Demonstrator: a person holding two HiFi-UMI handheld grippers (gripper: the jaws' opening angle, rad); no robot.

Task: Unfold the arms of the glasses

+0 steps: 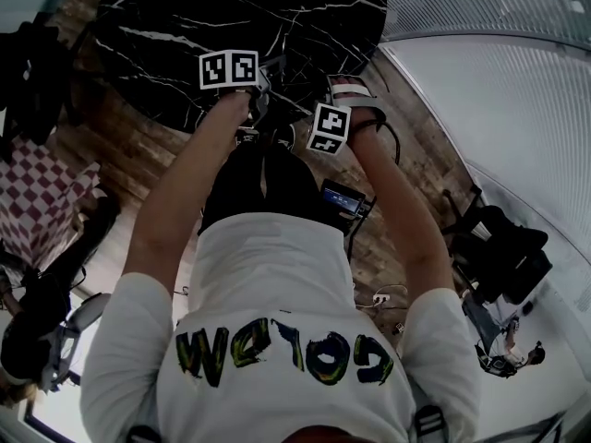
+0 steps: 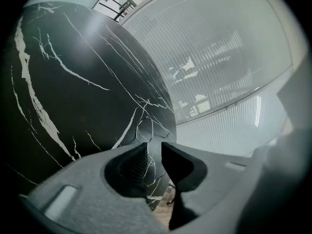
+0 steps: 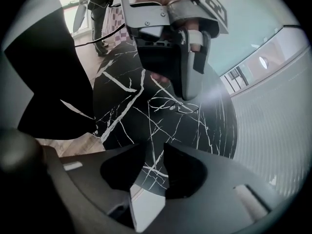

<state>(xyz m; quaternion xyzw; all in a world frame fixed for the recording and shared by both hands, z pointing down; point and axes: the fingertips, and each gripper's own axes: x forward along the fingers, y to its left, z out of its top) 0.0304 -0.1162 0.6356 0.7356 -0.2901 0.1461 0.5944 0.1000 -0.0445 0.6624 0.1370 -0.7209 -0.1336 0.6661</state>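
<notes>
The surface (image 1: 175,26) is a round black slab veined with white, filling the upper middle of the head view above a floor (image 1: 120,150) of wood planks. A pair of thin-rimmed glasses (image 3: 178,106) lies on it, near the centre of the right gripper view.

PRINT: white shirt (image 1: 277,340), near, on its front: large painted letters, yellow-green with dark outline, seen upside down, roughly "COLOM", first letter perhaps G | CODES: left marker cube (image 1: 229,69), right marker cube (image 1: 329,127), far: black-and-white square patterns, no letters | SCREEN: small device (image 1: 342,198), centre: too small to read
</notes>
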